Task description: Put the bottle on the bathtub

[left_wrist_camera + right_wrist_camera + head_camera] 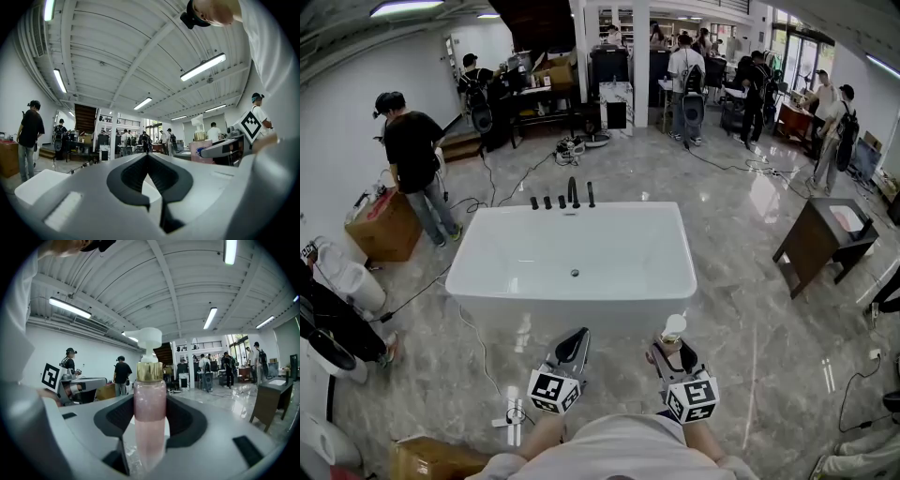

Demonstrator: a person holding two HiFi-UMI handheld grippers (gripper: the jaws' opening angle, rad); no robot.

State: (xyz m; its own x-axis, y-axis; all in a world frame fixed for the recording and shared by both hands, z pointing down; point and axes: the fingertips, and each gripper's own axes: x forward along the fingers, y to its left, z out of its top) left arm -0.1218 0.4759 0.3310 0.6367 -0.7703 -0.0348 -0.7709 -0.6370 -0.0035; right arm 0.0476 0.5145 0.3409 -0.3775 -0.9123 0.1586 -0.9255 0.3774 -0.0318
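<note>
A white bathtub stands on the floor in front of me, black taps on its far rim. My right gripper is shut on a pink pump bottle with a gold collar and a white pump head; the bottle stands upright between the jaws, just short of the tub's near right corner. My left gripper hangs shut with nothing in it, near the tub's front wall. In the left gripper view the jaws meet at a point, and the bottle shows at the right.
A dark wooden side table stands right of the tub. At the left are a cardboard box and a person in black. Cables trail over the glossy floor behind the tub. Several people and desks fill the far end.
</note>
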